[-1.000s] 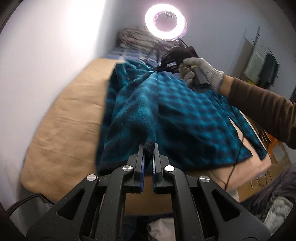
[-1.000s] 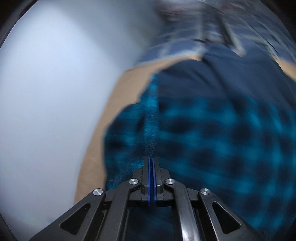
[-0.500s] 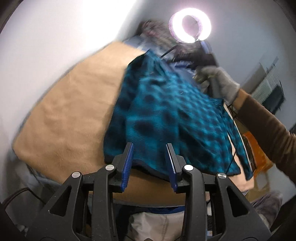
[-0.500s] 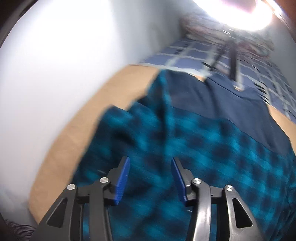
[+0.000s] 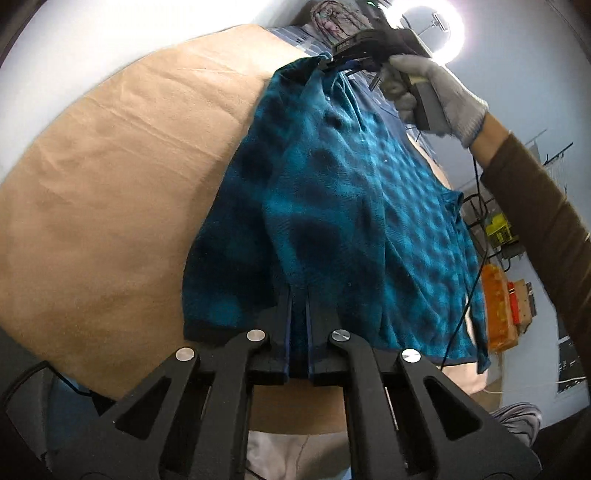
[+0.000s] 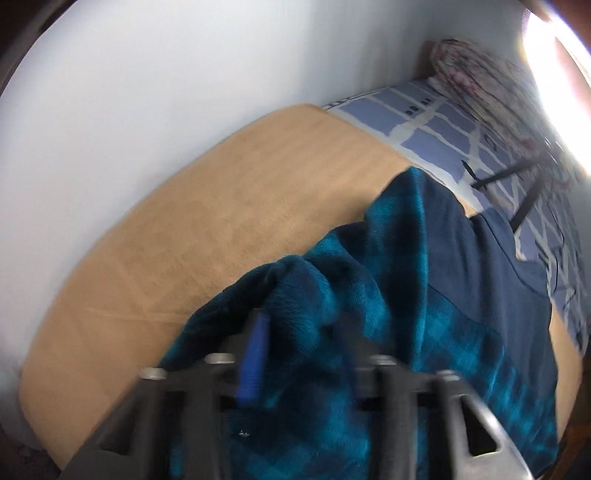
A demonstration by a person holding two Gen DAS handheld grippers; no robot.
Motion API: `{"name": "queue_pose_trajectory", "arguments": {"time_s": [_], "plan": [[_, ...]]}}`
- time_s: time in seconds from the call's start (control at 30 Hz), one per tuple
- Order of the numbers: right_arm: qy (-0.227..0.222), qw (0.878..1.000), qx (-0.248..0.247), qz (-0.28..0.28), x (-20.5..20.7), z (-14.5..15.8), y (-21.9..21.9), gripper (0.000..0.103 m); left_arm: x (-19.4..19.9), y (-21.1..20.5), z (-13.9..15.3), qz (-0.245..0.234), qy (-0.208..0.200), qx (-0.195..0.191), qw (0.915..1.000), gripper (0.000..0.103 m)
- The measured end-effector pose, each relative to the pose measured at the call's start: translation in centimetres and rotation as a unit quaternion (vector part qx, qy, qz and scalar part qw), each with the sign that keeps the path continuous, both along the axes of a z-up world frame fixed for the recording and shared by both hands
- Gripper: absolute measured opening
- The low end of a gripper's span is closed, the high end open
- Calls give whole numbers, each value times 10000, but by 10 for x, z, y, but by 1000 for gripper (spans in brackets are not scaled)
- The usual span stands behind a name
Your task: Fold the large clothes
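Observation:
A teal and black plaid fleece garment [image 5: 332, 206] lies lengthwise on the tan bed cover [image 5: 110, 184]. At its near hem my left gripper [image 5: 299, 306] is shut on a pinch of the fleece. At the far end a gloved hand [image 5: 443, 99] holds my right gripper [image 5: 327, 62] against the garment's raised corner. The blurred right wrist view shows the right gripper [image 6: 301, 332] with its jaws still apart and closing. A raised fold of the garment [image 6: 424, 332] sits between them. A dark blue panel of the garment lies beyond.
A white wall runs along the left of the tan cover [image 6: 221, 221]. A blue checked sheet [image 6: 436, 125] and a patterned bundle [image 6: 480, 74] lie at the far end under a ring light [image 5: 428, 26]. A black cable [image 5: 469, 295] and an orange box [image 5: 498, 306] are on the right.
Both grippers let go and opened half a second ago. The left has since dropped to the near hem and shut on it. The right has swung across toward the garment's left edge, its jaws narrowing.

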State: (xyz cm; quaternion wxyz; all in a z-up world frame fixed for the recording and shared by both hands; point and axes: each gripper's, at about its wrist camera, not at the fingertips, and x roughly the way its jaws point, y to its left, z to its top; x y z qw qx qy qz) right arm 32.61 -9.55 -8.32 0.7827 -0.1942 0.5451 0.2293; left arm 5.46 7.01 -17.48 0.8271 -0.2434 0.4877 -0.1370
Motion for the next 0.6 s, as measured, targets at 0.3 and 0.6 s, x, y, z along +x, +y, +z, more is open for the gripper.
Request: {"name": "queue_pose_trajectory", "arguments": {"time_s": [0.3, 0.6], "plan": [[-404, 9988, -198, 208, 10, 21, 17, 6, -1, 13, 30, 441, -465, 189, 9978, 0], [-339, 9985, 94, 414, 20, -27, 59, 18, 10, 12, -14, 739, 335, 808, 9934, 12]]}}
